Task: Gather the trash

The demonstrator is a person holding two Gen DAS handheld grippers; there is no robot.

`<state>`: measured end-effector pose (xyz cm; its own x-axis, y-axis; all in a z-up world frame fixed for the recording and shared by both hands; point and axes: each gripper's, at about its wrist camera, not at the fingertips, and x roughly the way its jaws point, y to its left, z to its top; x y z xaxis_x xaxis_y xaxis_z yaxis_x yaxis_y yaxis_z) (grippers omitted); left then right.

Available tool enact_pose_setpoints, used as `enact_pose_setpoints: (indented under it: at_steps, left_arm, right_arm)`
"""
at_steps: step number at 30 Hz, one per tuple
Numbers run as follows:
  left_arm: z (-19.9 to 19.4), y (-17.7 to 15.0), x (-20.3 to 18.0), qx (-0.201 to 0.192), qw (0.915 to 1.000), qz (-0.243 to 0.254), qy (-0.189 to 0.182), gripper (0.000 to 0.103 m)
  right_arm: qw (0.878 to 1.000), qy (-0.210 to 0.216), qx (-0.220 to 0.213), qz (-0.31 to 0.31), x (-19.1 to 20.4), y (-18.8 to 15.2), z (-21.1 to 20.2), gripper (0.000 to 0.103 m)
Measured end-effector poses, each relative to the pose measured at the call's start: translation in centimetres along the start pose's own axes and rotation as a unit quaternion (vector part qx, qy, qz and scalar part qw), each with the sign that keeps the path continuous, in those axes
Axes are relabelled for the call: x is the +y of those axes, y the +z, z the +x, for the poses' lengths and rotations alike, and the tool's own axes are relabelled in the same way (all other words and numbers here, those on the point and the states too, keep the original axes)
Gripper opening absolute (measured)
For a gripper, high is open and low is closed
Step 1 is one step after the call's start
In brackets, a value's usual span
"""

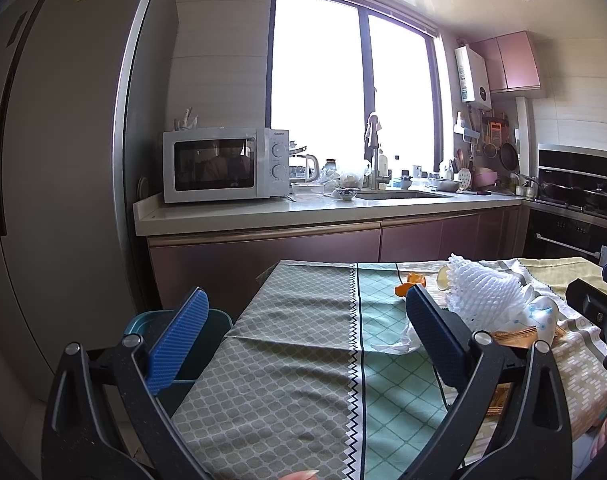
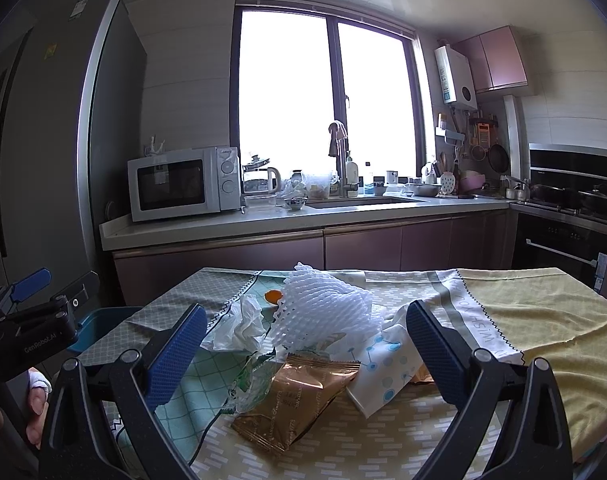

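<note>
Left wrist view: left gripper point(image 1: 307, 330) spread wide, empty, above the table's point(image 1: 287, 364) left edge beside a blue bin point(image 1: 213, 330); right wrist view: right gripper point(image 2: 306, 356) wide, empty, over foam fruit netting point(image 2: 327, 312), brown snack wrapper point(image 2: 293, 400) and crumpled tissue point(image 2: 239, 328) mid-table.

Microwave point(image 2: 183, 184) on counter point(image 2: 263, 220) beside fridge point(image 2: 43, 140).

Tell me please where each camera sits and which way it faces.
Left wrist: on the left gripper, over the table's left part, facing the kitchen counter; own open fingers and the right gripper show.
Right wrist: on the right gripper, over the trash pile, same facing; own open fingers and the left gripper show.
Shared: foam net, orange peel, microwave, blue bin.
</note>
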<state>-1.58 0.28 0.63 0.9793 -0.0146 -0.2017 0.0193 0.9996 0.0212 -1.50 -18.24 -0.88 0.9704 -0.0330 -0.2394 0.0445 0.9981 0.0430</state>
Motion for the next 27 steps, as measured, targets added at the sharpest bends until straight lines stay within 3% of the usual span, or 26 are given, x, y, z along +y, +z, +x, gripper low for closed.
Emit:
enact_pose_setpoints:
  at_steps: [27]
  left_arm:
    - [0.12,-0.13,-0.32,0.002,1.0000,-0.003,-0.002,0.097]
  right_arm:
    - [1.000,0.003,0.002,0.005,-0.49,0.05,0.22,0.097]
